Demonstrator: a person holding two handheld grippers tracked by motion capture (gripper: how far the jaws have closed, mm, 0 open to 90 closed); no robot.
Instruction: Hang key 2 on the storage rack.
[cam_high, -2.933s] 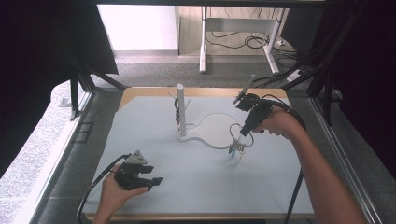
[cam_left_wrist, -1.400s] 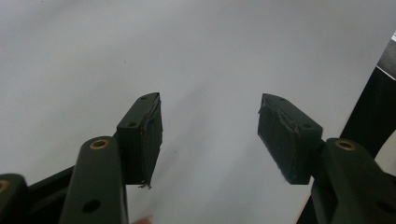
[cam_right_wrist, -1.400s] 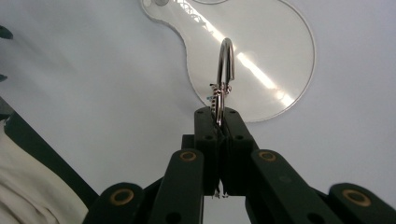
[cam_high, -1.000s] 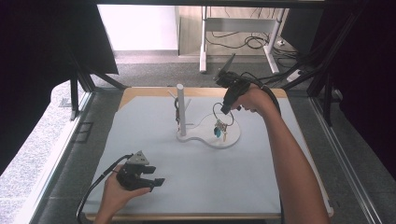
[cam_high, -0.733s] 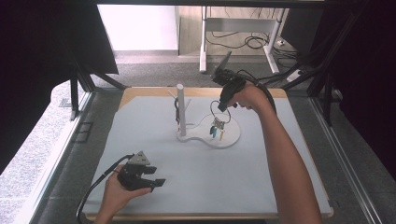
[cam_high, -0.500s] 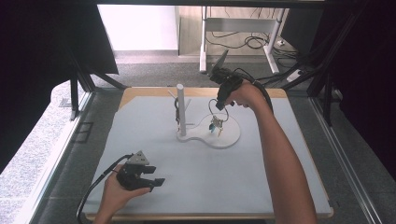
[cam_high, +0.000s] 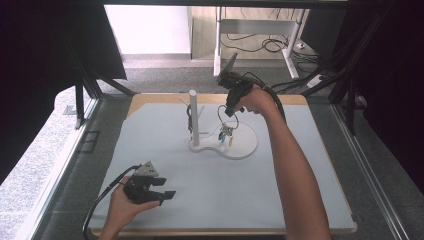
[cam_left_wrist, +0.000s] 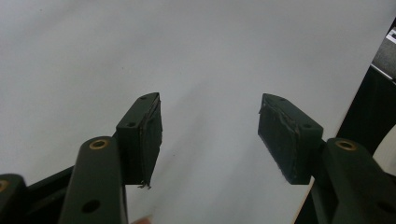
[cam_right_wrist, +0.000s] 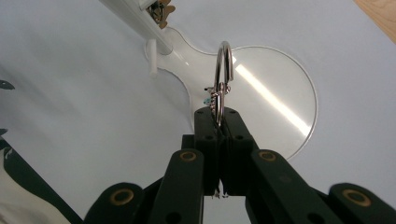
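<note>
Left tongs (cam_high: 159, 192) rest at about 7 o'clock on the counter (cam_high: 150, 130), held in the person's left hand (cam_high: 122, 207); in the left gripper view the left tongs (cam_left_wrist: 208, 135) stand wide apart with nothing between the pads, above bare white surface. A cable trails from them toward the near edge.

Toward 12 o'clock stands a white stand (cam_high: 194, 117), an upright post with short side pegs on a flat white base (cam_high: 245, 145) whose round part spreads to the right. Something small and brown hangs on the post's left side; it is too small to identify.

Right tongs (cam_high: 229, 111) hang above the base, just right of the post, held in the right hand (cam_high: 256, 99). In the right gripper view the right tongs (cam_right_wrist: 218, 125) are pressed together on a silver key ring (cam_right_wrist: 223, 70), which stands edge-on above the jaw tips. In the high view the key ring (cam_high: 223, 113) carries a small bunch of keys (cam_high: 225, 134) hanging over the base, clear of the pegs.
</note>
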